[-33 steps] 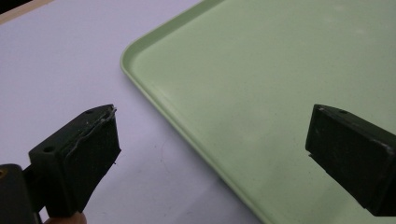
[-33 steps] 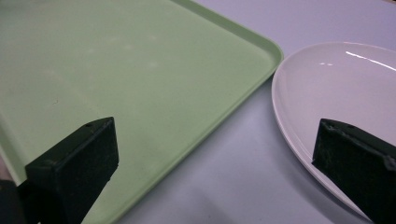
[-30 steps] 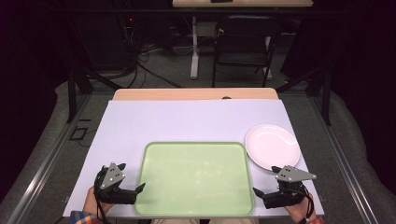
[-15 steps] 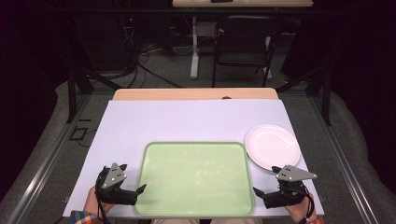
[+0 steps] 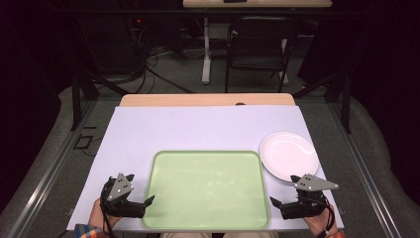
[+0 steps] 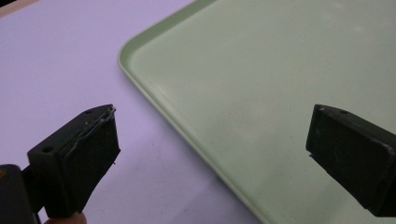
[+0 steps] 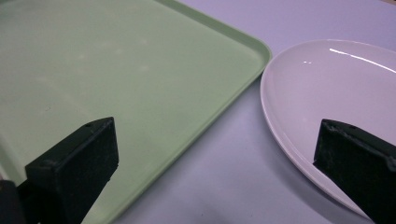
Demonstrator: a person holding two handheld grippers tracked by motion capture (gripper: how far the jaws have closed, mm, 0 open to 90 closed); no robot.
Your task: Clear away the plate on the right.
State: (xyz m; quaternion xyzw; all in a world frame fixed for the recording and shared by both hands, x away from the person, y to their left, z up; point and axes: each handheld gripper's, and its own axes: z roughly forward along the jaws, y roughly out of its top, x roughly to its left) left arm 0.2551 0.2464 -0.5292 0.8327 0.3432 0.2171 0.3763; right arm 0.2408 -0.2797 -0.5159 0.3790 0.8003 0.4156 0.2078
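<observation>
A pale green tray [image 5: 208, 152] lies flat and bare at the table's near middle. A white plate [image 5: 288, 155] rests just off its far right corner. My left gripper [image 5: 141, 189] sits at the tray's near left corner, open and holding nothing. In the left gripper view the tray's rim [image 6: 154, 93] runs between the jaws of that gripper [image 6: 210, 140]. My right gripper [image 5: 283, 190] is at the tray's near right corner, open and holding nothing. In the right gripper view its gap [image 7: 215, 154] spans the tray's edge [image 7: 233, 84] and the plate [image 7: 336, 88].
A pale lilac sheet [image 5: 208, 124] covers the table, with a strip of bare wood [image 5: 208, 99] at the far edge. Beyond the table stand a dark chair [image 5: 257, 44] and a desk leg [image 5: 205, 54], with cables on the floor.
</observation>
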